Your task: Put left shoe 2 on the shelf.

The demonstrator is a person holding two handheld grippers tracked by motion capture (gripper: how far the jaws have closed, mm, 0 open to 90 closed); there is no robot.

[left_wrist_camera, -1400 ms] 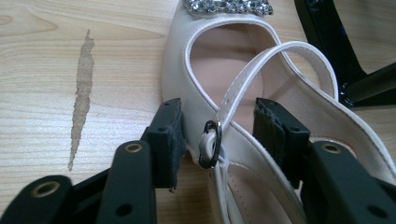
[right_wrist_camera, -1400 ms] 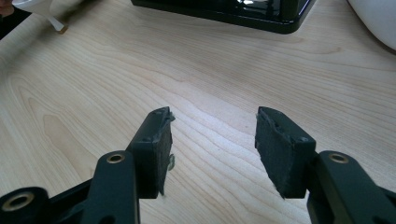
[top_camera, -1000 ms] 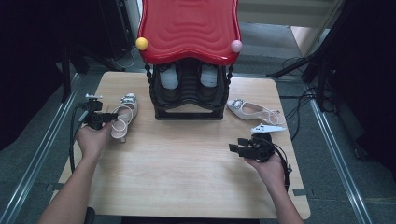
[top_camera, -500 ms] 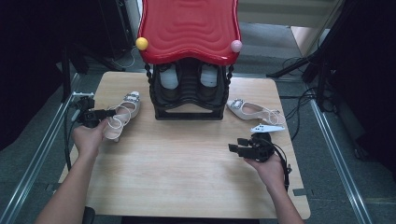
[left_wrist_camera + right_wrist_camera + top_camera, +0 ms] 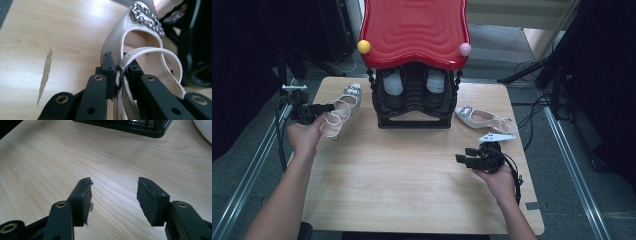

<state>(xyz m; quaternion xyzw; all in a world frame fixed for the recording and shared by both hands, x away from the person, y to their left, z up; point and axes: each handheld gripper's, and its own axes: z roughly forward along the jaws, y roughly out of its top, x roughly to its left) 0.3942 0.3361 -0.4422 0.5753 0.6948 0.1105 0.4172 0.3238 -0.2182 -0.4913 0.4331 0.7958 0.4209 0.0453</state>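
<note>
Since earlier frame: left gripper [image 5: 323, 107] + sandal [image 5: 339, 111] moved up/left, heel end lifted off table [image 5: 412, 195]. Jaws clamped on sandal's ankle strap [image 5: 150, 51] at buckle. Left forearm angled in from bottom-left, hand wrapped round gripper body. Right gripper [image 5: 463, 155] unmoved, jaws apart, nothing between, low over table, aimed left. Sandal at table's left, beside shoe rack [image 5: 414, 107].
</note>
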